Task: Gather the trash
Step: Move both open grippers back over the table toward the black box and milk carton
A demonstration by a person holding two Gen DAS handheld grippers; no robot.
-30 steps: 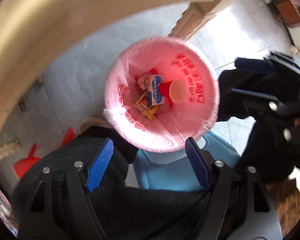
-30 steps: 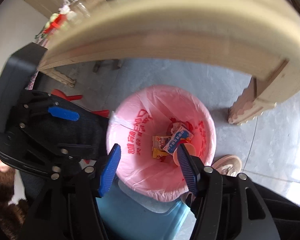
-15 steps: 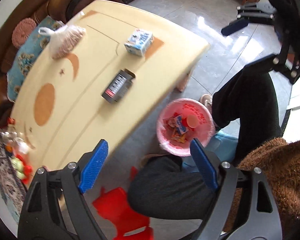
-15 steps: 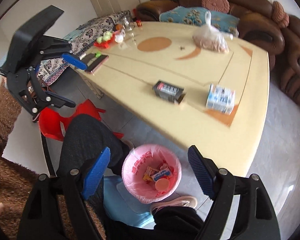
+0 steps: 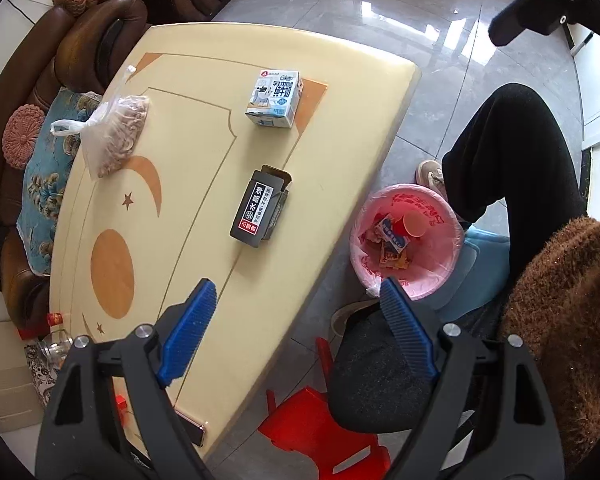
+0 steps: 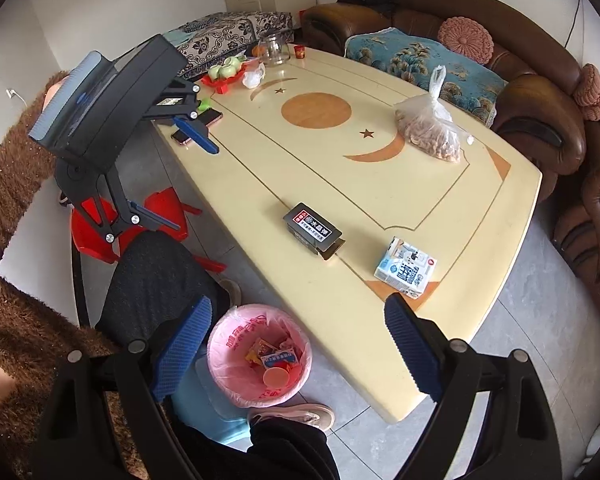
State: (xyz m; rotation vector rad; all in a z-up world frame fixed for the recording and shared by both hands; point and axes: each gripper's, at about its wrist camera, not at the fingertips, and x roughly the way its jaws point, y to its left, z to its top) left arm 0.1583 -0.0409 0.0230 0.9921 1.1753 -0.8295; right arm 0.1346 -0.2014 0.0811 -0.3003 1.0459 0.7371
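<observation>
I see pink-lined bin (image 6: 236,344) holding wrappers, floor beside tabletop (image 6: 380,184) edge. Left gripper (image 5: 296,336) spread, empty; right gripper (image 6: 296,348) opening, empty.

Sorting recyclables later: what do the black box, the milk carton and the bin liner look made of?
Black box: looks like printed cardboard, with an open brown flap end. Milk carton: probably coated paperboard, slightly glossy with crisp folds. Bin liner: thin pink plastic film, translucent, wrinkled.
</observation>
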